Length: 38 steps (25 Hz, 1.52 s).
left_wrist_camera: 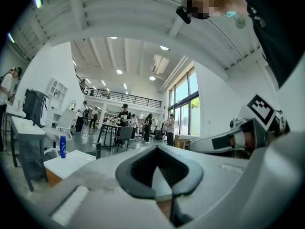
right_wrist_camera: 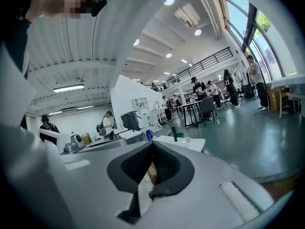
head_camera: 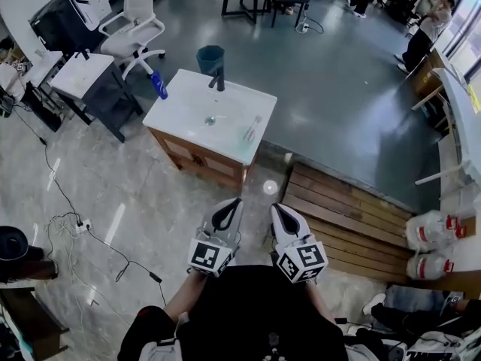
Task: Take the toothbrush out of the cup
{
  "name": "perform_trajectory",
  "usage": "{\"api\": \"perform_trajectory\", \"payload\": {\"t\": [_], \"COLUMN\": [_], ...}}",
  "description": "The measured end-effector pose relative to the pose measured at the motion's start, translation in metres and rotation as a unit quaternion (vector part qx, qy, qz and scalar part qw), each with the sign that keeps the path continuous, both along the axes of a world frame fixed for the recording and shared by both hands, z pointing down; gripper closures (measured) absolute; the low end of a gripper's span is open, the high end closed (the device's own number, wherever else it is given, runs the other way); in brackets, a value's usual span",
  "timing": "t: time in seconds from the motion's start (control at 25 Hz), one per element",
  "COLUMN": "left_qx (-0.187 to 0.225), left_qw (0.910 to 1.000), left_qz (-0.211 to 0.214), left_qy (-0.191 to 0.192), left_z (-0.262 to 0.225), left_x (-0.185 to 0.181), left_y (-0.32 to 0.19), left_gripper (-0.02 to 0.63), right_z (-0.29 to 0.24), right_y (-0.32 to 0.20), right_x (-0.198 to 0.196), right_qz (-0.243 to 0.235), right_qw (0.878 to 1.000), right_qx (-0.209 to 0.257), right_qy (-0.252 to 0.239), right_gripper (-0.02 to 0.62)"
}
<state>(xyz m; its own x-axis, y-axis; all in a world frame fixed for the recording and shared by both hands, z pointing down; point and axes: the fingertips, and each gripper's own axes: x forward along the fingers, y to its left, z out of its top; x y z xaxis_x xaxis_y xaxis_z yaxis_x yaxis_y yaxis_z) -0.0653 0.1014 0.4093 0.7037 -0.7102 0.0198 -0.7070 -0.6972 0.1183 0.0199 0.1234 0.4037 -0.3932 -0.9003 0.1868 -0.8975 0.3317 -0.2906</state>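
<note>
A white-topped washbasin cabinet (head_camera: 188, 115) stands on the floor ahead of me, with a black tap (head_camera: 219, 80) at its far edge. Near its right edge is a small clear cup (head_camera: 249, 134) with the toothbrush (head_camera: 255, 123) in it; both are tiny here. A blue bottle (head_camera: 158, 86) stands at the far left corner. My left gripper (head_camera: 236, 202) and right gripper (head_camera: 275, 208) are side by side close to my body, well short of the cabinet, both shut and empty. The right gripper view shows the cup (right_wrist_camera: 187, 140) far beyond the shut right gripper (right_wrist_camera: 152, 144).
A teal bin (head_camera: 210, 57) stands behind the cabinet, and a white office chair (head_camera: 139, 21) and grey desks are to the left. A wooden platform (head_camera: 353, 209) with white jugs (head_camera: 432, 232) lies to my right. Cables (head_camera: 75, 224) trail across the floor on the left. People stand far back.
</note>
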Motion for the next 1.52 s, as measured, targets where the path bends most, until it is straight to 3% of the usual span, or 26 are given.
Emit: {"api": "perform_trajectory", "payload": {"t": [0.4, 0.76, 1.16, 1.52], "left_qx": [-0.002, -0.004, -0.006, -0.011], "left_qw": [0.9994, 0.9983, 0.9975, 0.9992], "left_qz": [0.034, 0.057, 0.069, 0.036], "left_qy": [0.011, 0.013, 0.008, -0.010], "left_z": [-0.004, 0.008, 0.013, 0.015], "left_x": [-0.043, -0.065, -0.039, -0.010], "left_y": [-0.094, -0.142, -0.174, -0.223], "left_gripper": [0.604, 0.604, 0.606, 0.604], "right_z": [0.002, 0.009, 0.026, 0.050], "right_y": [-0.090, -0.137, -0.174, -0.237], "right_x": [-0.043, -0.070, -0.043, -0.008], "right_qz": [0.033, 0.047, 0.049, -0.004], "right_qw": [0.999, 0.998, 0.998, 0.999], "right_qx": [-0.016, -0.018, -0.030, -0.050], "right_qy": [0.013, 0.022, 0.023, 0.020], "right_gripper": [0.594, 0.594, 0.594, 0.592]}}
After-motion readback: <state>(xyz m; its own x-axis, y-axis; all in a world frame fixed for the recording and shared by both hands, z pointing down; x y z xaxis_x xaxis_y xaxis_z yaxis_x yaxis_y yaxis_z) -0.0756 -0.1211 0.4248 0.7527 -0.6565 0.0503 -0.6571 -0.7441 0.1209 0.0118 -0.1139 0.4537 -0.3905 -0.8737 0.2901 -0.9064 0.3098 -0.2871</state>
